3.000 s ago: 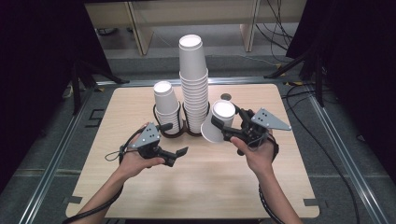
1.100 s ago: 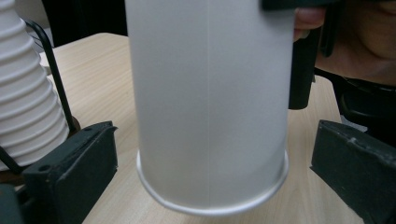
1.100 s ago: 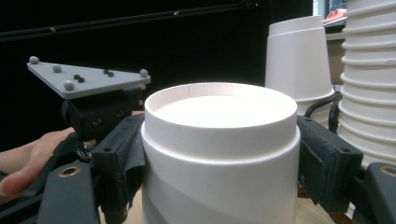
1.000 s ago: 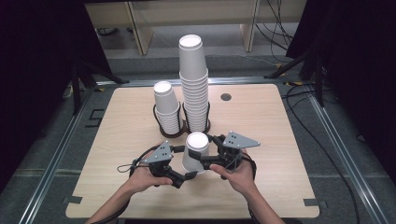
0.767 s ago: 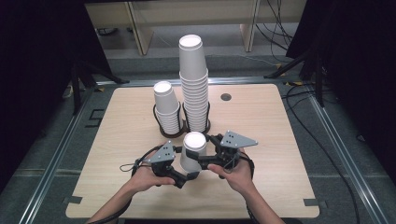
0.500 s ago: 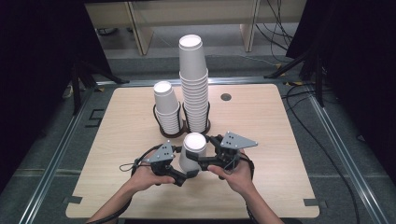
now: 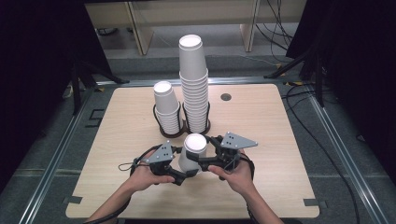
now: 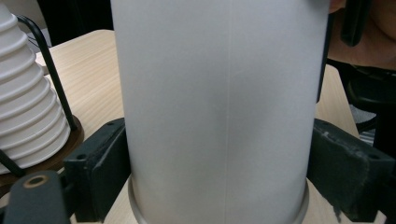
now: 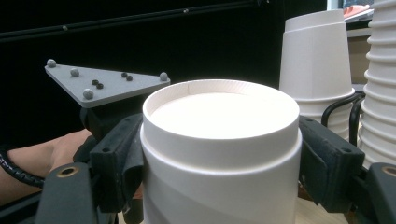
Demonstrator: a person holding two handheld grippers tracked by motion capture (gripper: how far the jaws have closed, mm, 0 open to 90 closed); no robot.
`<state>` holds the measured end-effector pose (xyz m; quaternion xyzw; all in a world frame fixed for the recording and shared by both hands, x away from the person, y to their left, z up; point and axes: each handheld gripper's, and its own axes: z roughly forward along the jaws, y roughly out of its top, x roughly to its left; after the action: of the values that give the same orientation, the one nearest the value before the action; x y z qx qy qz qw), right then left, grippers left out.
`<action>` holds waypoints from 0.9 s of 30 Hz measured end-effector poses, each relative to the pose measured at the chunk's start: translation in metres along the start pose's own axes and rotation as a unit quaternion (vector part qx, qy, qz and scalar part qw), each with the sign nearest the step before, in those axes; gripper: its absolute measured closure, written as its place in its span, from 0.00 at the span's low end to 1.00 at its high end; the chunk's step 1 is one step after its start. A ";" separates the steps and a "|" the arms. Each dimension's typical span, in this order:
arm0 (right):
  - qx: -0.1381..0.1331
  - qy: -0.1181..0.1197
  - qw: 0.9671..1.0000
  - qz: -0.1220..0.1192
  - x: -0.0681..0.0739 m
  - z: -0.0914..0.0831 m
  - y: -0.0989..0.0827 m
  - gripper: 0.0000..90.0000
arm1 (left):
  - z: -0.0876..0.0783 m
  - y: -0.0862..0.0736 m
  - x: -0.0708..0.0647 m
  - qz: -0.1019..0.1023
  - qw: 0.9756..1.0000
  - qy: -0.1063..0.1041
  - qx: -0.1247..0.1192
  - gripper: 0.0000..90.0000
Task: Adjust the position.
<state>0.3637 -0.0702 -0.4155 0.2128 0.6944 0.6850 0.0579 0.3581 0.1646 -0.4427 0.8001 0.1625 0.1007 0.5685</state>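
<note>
White paper cup (image 7: 193, 151), upside down near the table's (image 7: 280, 140) near edge, clamped between left gripper (image 7: 183, 173) and right gripper (image 7: 201, 161), both closed snugly against its sides.

The high view looks forward and down over the counter (image 7: 280, 140) from the person's side. Each gripper view sits low and very close to one inverted paper cup (image 7: 192, 151), facing it from opposite sides; all three share that cup (image 8: 219, 107) (image 9: 219, 154).

A light wooden table (image 7: 280, 140) bears two black wire holders (image 7: 163, 133) stacked with white paper cups (image 7: 193, 84).
</note>
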 end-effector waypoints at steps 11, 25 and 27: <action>0.009 0.001 1.000 0.021 -0.001 0.003 -0.002 0.22 | -0.003 0.002 0.002 0.021 0.999 0.000 0.025 0.17; 0.019 0.000 1.000 0.003 -0.003 -0.002 0.001 0.20 | -0.003 0.006 0.007 0.066 0.994 -0.006 0.088 0.18; 0.019 -0.005 1.000 -0.014 -0.006 -0.002 0.002 0.20 | -0.004 0.008 0.009 0.071 0.993 -0.005 0.095 0.18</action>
<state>0.3684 -0.0742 -0.4147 0.2075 0.7099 0.6697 0.0673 0.3662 0.1691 -0.4344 0.8603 0.1112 0.1212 0.4824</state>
